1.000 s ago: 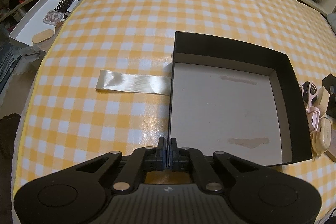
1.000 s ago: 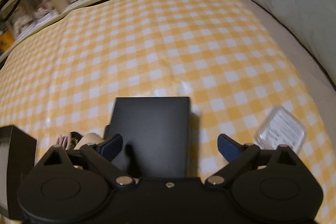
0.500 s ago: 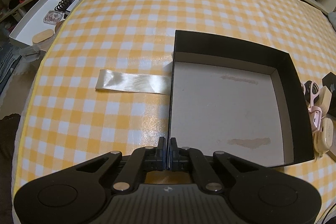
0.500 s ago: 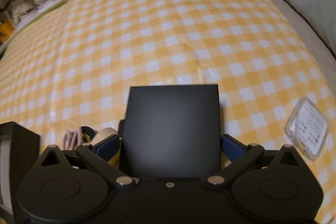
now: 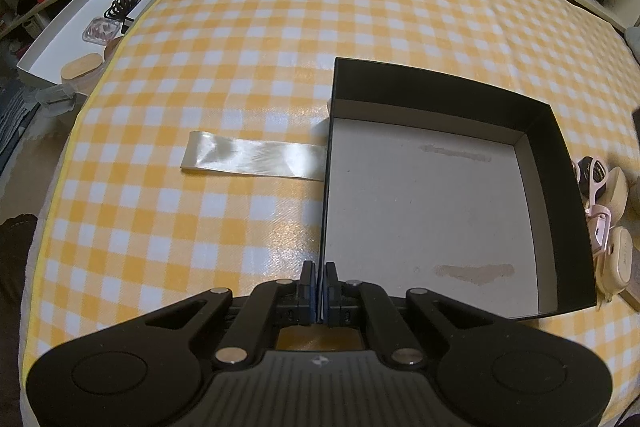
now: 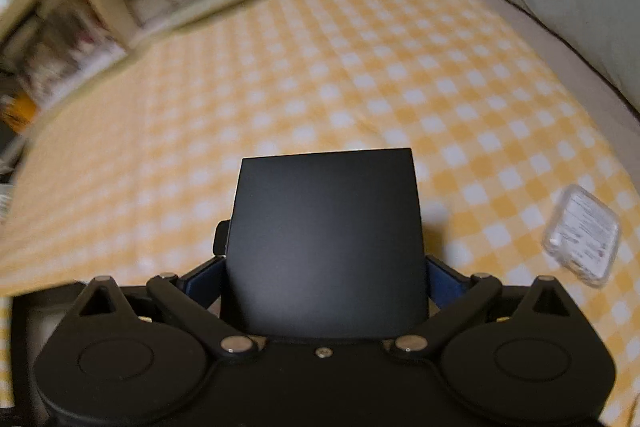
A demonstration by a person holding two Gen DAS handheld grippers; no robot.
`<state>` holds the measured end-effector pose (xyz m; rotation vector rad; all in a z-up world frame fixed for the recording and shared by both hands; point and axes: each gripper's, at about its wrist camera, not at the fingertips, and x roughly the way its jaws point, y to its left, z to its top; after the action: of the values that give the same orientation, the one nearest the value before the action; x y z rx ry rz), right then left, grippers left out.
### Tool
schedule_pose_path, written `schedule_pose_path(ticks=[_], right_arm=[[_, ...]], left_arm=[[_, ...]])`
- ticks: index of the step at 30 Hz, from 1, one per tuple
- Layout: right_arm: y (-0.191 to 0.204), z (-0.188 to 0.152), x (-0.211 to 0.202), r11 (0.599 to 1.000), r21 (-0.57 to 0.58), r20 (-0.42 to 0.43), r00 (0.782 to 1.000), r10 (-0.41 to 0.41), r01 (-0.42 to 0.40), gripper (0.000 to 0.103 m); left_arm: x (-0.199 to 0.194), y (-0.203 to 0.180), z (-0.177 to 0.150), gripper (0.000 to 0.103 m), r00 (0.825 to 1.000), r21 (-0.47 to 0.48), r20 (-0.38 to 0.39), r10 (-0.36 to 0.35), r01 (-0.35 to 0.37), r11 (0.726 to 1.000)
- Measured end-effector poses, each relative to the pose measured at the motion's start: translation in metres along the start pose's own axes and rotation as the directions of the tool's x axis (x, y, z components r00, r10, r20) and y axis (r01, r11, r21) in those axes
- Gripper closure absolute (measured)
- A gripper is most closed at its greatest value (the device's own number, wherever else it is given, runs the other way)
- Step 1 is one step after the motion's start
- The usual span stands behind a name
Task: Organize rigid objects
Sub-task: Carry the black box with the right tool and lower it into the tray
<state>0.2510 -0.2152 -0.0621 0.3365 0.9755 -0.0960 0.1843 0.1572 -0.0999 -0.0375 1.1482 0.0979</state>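
A: Left wrist view?
B: My left gripper (image 5: 319, 293) has its fingers pinched on the near-left wall of the open black cardboard box with a grey floor (image 5: 436, 223). A shiny ribbon strip (image 5: 252, 163) lies ahead-left of the fingers, meeting the box wall. Cream and pink items (image 5: 608, 215) sit just beyond the box's right wall.

A: Right wrist view?
B: My right gripper (image 6: 324, 273) has blue-padded fingers (image 6: 202, 277) clamped on both sides of a flat matte black box lid (image 6: 326, 243). A clear plastic square case (image 6: 582, 235) lies right of the fingers on the yellow checked cloth (image 6: 360, 67).
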Motion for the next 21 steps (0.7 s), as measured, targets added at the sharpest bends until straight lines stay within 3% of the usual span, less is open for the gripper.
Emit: schedule_pose_path(ticks=[5,11,15,18,21], right_arm=[[0.046,-0.020,-0.033,0.982,-0.040,0.003,0.983,0.183,-0.183,0.001],[0.121,-0.058,-0.043,0.936,-0.082,-0.077,0.939,0.336,-0.342,0.001],[0.161,-0.075,-0.031,0.936,-0.101,-0.112,0.938,0.327,-0.338,0.001],[0.182,-0.083,-0.010,0.951,-0.088,-0.130,0.950,0.284,-0.296,0.001],[0.203,-0.093,0.006,0.971,-0.126,-0.123,0.974,0.188,-0.203,0.001]], left_arm=[[-0.001,0.000,0.000,0.100,1.000,-0.001,0.000,-0.001,0.001,1.000],[0.000,0.001,0.000,0.099,1.000,-0.013,0.002,-0.010,0.010,1.000],[0.001,0.005,-0.001,0.099,1.000,-0.027,0.004,-0.023,0.023,0.999],[0.002,0.008,0.000,0.098,0.999,-0.037,0.005,-0.034,0.034,0.999],[0.003,0.010,0.000,0.098,0.999,-0.046,0.006,-0.041,0.042,0.998]])
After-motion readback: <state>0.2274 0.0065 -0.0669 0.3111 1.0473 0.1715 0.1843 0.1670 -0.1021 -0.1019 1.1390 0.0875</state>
